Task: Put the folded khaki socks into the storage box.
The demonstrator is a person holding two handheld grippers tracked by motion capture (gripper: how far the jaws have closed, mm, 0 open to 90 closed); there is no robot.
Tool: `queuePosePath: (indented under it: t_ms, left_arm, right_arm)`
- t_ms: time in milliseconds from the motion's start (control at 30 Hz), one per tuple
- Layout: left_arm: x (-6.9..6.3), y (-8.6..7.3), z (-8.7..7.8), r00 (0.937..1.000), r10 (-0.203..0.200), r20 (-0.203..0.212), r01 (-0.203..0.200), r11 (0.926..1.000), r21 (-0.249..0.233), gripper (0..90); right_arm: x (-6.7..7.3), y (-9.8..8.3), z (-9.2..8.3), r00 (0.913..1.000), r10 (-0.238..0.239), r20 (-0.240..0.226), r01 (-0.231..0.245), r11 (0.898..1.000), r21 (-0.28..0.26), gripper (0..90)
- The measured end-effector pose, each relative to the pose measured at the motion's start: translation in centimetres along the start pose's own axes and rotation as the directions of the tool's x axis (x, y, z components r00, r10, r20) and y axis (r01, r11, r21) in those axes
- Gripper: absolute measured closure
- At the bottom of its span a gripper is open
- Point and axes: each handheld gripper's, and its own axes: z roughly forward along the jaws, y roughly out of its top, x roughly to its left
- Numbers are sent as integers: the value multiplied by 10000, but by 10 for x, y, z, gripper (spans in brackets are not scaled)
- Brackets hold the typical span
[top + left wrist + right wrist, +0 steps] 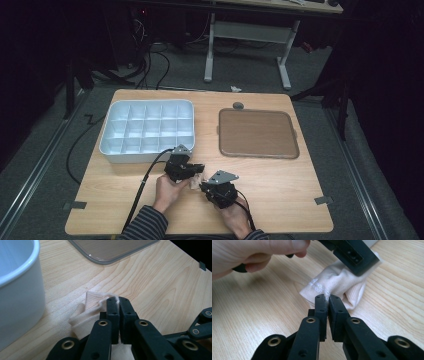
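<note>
A small beige knitted cloth [196, 178] with pale printed lettering lies folded on the wooden table near its front edge. My left gripper [194, 172] comes at it from the left and is shut on its rolled edge [87, 312], which rises between the jaw tips [118, 300]. My right gripper [204, 187] comes in from the right, and its jaws [327, 298] are pinched on the near edge of the cloth [337, 282]. In the right gripper view the left gripper [352, 252] and the hand [257, 252] that holds it sit just beyond the cloth.
A white tray with several compartments [145, 156] stands at the back left, its wall [20, 297] close to my left gripper. A flat brown tray [257, 132] lies at the back right. Bare wood stretches to the right of the hands.
</note>
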Motion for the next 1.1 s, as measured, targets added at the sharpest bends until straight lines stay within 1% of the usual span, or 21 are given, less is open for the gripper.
queuePosePath:
  t_ms: [100,267,367,400,433,533,633,733,767,800,867,967,1033,1100]
  left_arm:
    - [0,0,1,9999,75,-69,-75,10000,-8,881]
    - [2,-1,5,9999,71,-101,-71,10000,8,881]
    - [4,-2,7,9999,83,-149,-83,10000,-25,881]
    - [4,-2,8,9997,133,-186,-134,9999,-33,880]
    - [4,-2,9,9993,275,-257,-275,9996,-9,880]
    - [4,-2,10,9989,350,-325,-350,9994,-13,880]
    - [3,-1,10,9983,428,-407,-427,9991,47,878]
    - [1,-1,8,9976,509,-466,-509,9987,9,871]
    - [0,-1,7,9976,503,-467,-505,9987,-38,863]
    - [0,-1,6,9979,478,-428,-482,9988,-96,845]
    - [-2,-2,3,9980,473,-416,-481,9987,-193,792]
    - [-5,-2,-1,9971,572,-508,-581,9982,-171,732]
    - [-7,-4,-4,9966,567,-594,-584,9979,-281,677]
    - [-9,-6,-8,9963,508,-689,-535,9979,-377,631]
  right_arm:
    - [0,-3,0,10000,-63,55,63,10000,29,864]
    - [-2,-7,1,9996,-262,137,258,9992,290,870]
    - [-2,-8,1,9995,-273,131,268,9990,360,872]
    - [-3,-7,2,9996,-251,104,247,9989,400,873]
    - [-4,-7,2,9996,-264,103,260,9989,392,873]
    - [-4,-8,3,9995,-291,104,286,9985,457,873]
    - [-4,-8,3,9998,-206,75,202,9986,483,873]
    - [-8,-7,4,10000,59,-37,-58,9992,402,872]
    - [-9,-7,4,9998,172,-93,-169,9991,388,872]
    - [-9,-7,4,9998,152,-113,-148,9992,360,872]
    - [-9,-7,4,9996,229,-140,-224,9990,382,871]
    - [-10,-7,5,9994,294,-205,-287,9990,340,870]
    - [-11,-7,5,9992,336,-201,-328,9988,371,871]
    - [-11,-7,5,9990,374,-249,-367,9990,273,870]
